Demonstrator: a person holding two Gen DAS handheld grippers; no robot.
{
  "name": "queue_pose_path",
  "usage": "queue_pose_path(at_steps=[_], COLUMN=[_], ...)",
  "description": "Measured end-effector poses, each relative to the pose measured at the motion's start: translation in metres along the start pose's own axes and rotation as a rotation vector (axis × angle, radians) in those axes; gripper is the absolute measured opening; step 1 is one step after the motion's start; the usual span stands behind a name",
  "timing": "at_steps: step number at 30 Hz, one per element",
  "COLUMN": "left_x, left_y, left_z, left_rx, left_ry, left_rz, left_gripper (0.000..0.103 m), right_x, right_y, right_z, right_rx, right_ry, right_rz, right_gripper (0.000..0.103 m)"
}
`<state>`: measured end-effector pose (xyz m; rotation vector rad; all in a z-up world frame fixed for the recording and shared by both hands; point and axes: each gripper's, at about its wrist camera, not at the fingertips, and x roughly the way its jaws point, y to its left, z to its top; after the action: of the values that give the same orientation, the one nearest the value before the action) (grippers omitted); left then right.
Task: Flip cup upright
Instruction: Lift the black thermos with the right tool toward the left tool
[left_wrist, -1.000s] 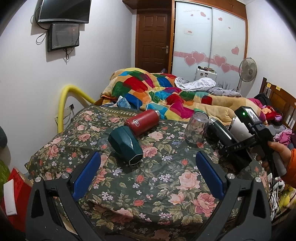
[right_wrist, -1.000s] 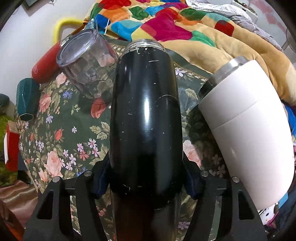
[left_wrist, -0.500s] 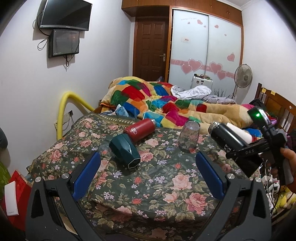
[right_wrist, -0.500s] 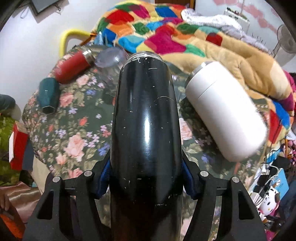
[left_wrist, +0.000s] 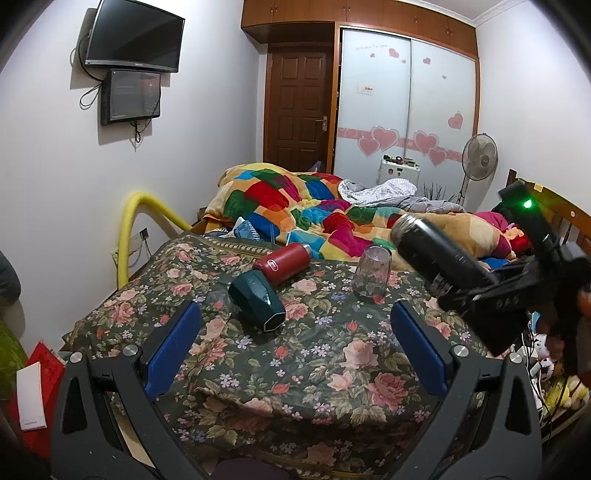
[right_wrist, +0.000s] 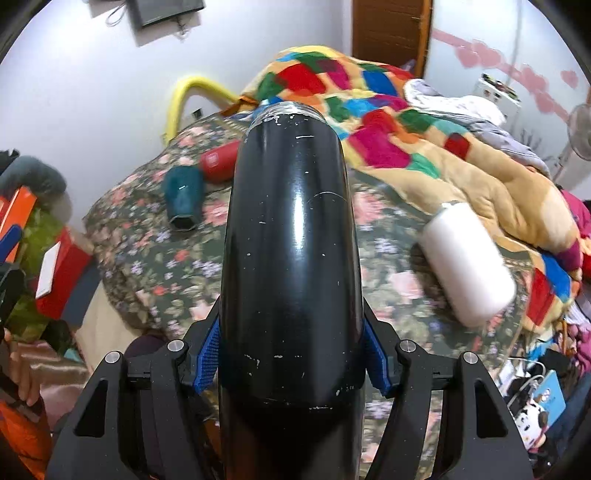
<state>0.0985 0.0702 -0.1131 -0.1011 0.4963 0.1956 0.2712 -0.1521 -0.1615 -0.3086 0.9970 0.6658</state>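
My right gripper (right_wrist: 291, 365) is shut on a tall black cup (right_wrist: 291, 258). It holds the cup in the air above the floral-covered table (right_wrist: 155, 266), tilted, its steel rim pointing up and away. The left wrist view shows the same black cup (left_wrist: 439, 254) raised at the right, over the table's right side. My left gripper (left_wrist: 295, 354) is open and empty, low at the near edge of the table (left_wrist: 295, 369).
On the table lie a teal faceted cup (left_wrist: 258, 301), a red flask (left_wrist: 282, 262) and a white tumbler (right_wrist: 469, 266), all on their sides. A clear glass (left_wrist: 371, 273) stands mouth down. A bed with a patchwork quilt (left_wrist: 295, 206) lies behind.
My right gripper has lifted the black cup well up off the table and tilted its rim upward. My left gripper has pulled back and risen, staying open.
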Motion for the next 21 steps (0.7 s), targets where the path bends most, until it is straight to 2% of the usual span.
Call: queue_pose_path(at_steps=[5,8,13,21], left_x=[-0.002,-0.001,0.004,0.022], left_y=[0.008,0.013,0.018,0.020], left_z=[-0.003,-0.006,-0.010,-0.020], left_rx=[-0.017,-0.032,-0.041,-0.053], left_ry=[0.013,0.027,0.046,0.111], left_rz=[0.009,0.009,0.009,-0.003], left_gripper=[0.103,0.103,0.103,0.103], right_x=[0.032,0.056,0.088,0.106], right_y=[0.026,0.039,0.041,0.041], right_z=[-0.007,-0.012,-0.025,-0.028], right_rx=[-0.030,-0.055,-0.063,-0.080], right_ry=[0.048,0.086,0.155,0.181], right_rz=[0.042,0.035,0.018,-0.013], right_gripper=[0.062,0.062,0.062,0.062])
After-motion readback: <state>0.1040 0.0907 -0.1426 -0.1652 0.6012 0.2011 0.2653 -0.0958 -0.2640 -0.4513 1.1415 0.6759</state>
